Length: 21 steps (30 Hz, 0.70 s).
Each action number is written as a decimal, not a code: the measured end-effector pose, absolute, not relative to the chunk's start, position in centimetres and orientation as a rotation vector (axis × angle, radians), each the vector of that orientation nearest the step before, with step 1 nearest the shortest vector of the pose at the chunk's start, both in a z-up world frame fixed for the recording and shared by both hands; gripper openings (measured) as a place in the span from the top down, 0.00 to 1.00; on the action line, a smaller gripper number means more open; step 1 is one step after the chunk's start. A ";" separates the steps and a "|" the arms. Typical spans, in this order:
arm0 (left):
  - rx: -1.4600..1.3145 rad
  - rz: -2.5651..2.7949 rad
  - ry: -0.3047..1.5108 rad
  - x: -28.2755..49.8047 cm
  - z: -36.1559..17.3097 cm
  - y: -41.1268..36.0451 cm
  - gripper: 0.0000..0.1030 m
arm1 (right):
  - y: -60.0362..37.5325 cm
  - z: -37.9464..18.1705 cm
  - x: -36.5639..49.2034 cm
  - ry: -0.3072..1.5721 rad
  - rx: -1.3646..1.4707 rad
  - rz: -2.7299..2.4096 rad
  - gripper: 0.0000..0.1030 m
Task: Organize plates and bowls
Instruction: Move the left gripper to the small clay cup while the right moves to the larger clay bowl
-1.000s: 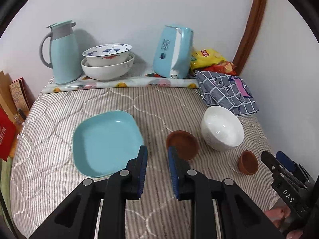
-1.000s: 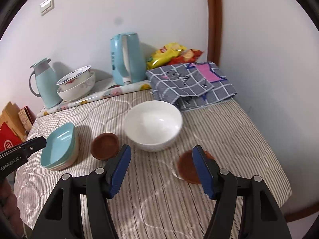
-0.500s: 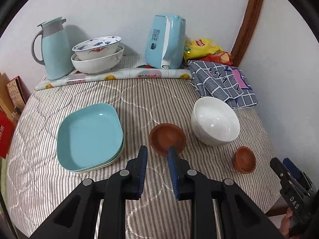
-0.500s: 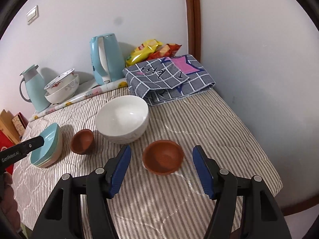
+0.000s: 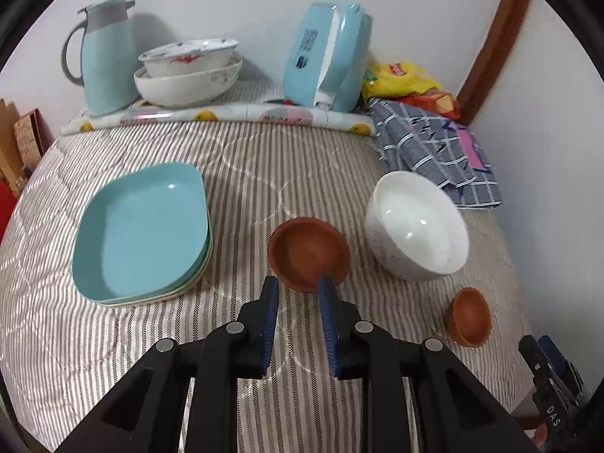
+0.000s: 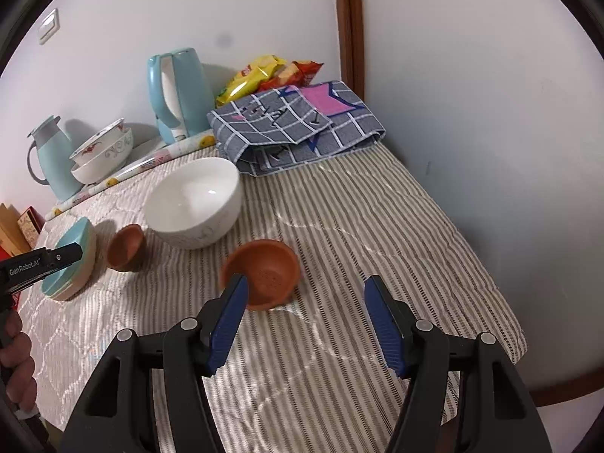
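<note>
Two small brown bowls, a white bowl and a stack of teal plates sit on the striped table. My left gripper [image 5: 300, 287] is open a little, its tips around the near rim of one brown bowl [image 5: 307, 251]. The teal plates [image 5: 141, 228] lie to its left, the white bowl [image 5: 419, 226] to its right. My right gripper [image 6: 305, 294] is wide open, its left finger at the near edge of the other brown bowl [image 6: 264, 270], which tilts. That bowl also shows in the left wrist view [image 5: 470, 317].
Along the back wall stand a teal thermos [image 5: 104, 56], two stacked white bowls [image 5: 187, 71] and a teal kettle [image 5: 328, 56]. A folded checked cloth [image 6: 294, 128] and snack bags [image 6: 264, 73] lie at the back right. The wall is close on the right.
Both grippers have moved forward toward the brown bowls. The left tips now reach the rim of their bowl. The right bowl sits closer to the right gripper's left finger and tilts.
</note>
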State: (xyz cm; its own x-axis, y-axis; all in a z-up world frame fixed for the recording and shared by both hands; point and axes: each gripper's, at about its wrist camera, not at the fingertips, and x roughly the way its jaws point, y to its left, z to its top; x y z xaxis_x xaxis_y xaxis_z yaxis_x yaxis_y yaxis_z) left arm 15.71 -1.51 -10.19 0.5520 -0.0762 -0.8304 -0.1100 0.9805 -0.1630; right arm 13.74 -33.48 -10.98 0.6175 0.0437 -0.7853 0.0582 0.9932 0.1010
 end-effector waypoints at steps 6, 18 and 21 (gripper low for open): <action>-0.183 0.031 1.022 17.0 -11.9 -1.7 0.80 | -34.1 -12.6 14.7 0.923 0.157 -0.002 0.38; -0.151 0.040 1.033 19.7 -13.7 -2.9 0.79 | -34.1 -15.7 17.5 0.987 0.183 0.019 0.38; -0.141 0.050 1.033 20.1 -13.7 -3.2 0.79 | -34.0 -16.4 18.0 1.001 0.183 0.026 0.38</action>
